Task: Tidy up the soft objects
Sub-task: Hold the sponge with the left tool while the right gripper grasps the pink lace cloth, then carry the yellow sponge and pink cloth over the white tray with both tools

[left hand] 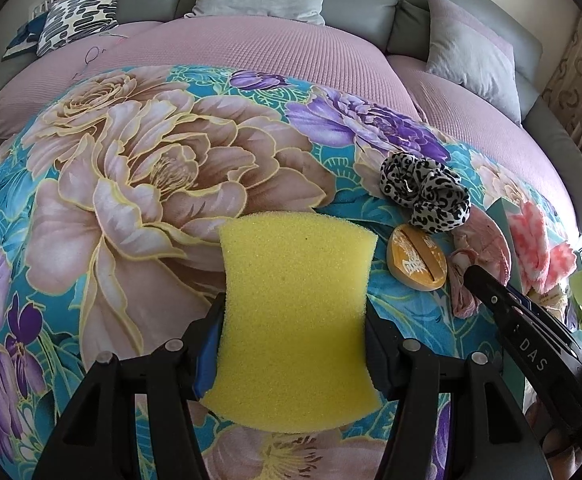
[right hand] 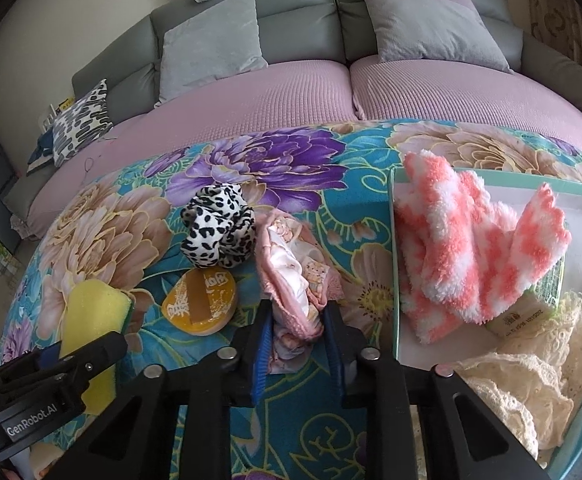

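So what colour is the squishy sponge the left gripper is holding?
The sponge is bright yellow, with a thin green layer on one side. The yellow shows best in the left wrist view.

1. A floral blanket [right hand: 291,168] in teal, pink and purple covers the front of a sofa seat [right hand: 291,92] with a mauve cover.
2. On the blanket lie a leopard-print scrunchie [right hand: 219,232], an orange round puff [right hand: 201,300], a pink printed cloth [right hand: 295,276] and a pale green tray [right hand: 395,264].
3. Grey cushions [right hand: 211,44] lean at the back.

A yellow sponge [left hand: 295,320] is sitting beside an orange soap-shaped piece [left hand: 417,262], a black-and-white leopard-print scrunchie [left hand: 425,192] and a pink printed cloth [right hand: 295,280], all lying on a turquoise blanket [left hand: 131,168] showing purple and beige flowers.
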Tool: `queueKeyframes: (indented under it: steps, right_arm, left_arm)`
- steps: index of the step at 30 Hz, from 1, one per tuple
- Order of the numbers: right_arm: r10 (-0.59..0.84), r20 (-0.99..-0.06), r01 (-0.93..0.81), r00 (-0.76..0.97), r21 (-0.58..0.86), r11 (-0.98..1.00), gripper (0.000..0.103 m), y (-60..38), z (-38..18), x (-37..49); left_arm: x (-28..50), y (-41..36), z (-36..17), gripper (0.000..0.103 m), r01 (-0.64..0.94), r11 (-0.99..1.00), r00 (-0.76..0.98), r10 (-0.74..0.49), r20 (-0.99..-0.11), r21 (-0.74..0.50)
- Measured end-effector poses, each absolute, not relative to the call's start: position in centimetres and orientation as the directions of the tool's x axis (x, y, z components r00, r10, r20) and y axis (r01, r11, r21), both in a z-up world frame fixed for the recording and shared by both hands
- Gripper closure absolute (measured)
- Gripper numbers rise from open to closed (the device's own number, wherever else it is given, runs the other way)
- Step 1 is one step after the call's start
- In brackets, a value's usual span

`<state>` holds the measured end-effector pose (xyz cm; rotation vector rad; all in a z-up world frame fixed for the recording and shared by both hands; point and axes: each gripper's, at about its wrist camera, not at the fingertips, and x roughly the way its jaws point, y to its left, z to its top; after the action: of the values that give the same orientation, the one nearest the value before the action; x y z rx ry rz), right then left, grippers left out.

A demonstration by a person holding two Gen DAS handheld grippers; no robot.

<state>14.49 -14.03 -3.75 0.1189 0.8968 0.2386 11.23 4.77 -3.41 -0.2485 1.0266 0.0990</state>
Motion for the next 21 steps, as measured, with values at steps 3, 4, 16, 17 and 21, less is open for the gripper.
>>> queueKeyframes:
  steps: [3, 4, 16, 17, 21]
  right_arm:
    - [0.262, -0.759, -0.153, 0.597, 0.213, 0.965, 0.083, -14.1, -3.8, 14.5]
    - [0.262, -0.758, -0.152, 0.598, 0.214, 0.965, 0.083, -14.1, -3.7, 14.5]
    - [0.281, -0.743, -0.16, 0.607, 0.233, 0.959, 0.089, -14.4, -3.1, 14.2]
    - [0.281, -0.738, -0.159, 0.613, 0.233, 0.959, 0.089, -14.5, -2.9, 14.1]
    - [0.276, -0.716, -0.156, 0.641, 0.231, 0.96, 0.089, -15.0, -1.7, 13.5]
  left_arm:
    - [11.2, 4.7, -3.4, 0.041, -0.194, 0.969, 0.515, -0.034, -0.857, -0.155]
    - [11.2, 4.7, -3.4, 0.041, -0.194, 0.969, 0.514, -0.034, -0.857, -0.154]
    - [11.0, 4.7, -3.0, 0.041, -0.195, 0.969, 0.526, -0.025, -0.85, -0.149]
    - [11.0, 4.7, -3.0, 0.041, -0.194, 0.969, 0.528, -0.025, -0.849, -0.149]
    - [10.9, 4.7, -2.6, 0.041, -0.194, 0.969, 0.541, -0.024, -0.841, -0.152]
